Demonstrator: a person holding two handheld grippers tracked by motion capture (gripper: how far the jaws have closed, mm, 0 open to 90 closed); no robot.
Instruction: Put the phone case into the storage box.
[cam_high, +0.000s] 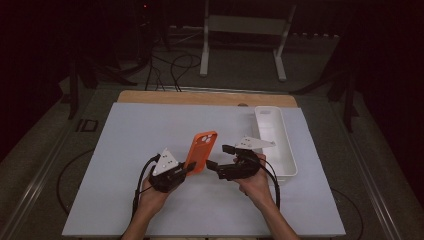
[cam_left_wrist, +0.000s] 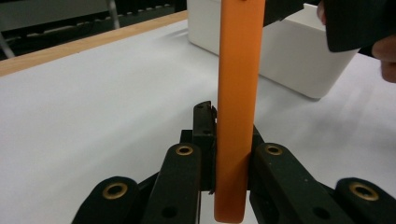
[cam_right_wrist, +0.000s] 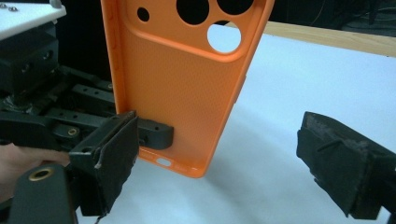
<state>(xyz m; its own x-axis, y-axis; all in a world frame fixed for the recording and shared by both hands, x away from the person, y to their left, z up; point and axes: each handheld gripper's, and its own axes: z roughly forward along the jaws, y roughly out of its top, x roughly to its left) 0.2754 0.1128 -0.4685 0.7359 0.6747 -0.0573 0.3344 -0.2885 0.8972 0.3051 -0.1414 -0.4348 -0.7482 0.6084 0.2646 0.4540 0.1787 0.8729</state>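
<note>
The left gripper (cam_left_wrist: 229, 154) jaws pinch the bottom edge of the orange phone case (cam_left_wrist: 237, 93), holding it upright above the white table (cam_high: 150, 135), between the two hands. The right gripper (cam_right_wrist: 219, 158) faces the case's inner side with its jaws spread wide, gripping nothing, one pad just beside the case. The hold is narrow and low on a flexible shell; I judge a sideways nudge from the right pad could twist the case loose and drop it short of the white bin (cam_high: 287, 150)
</note>
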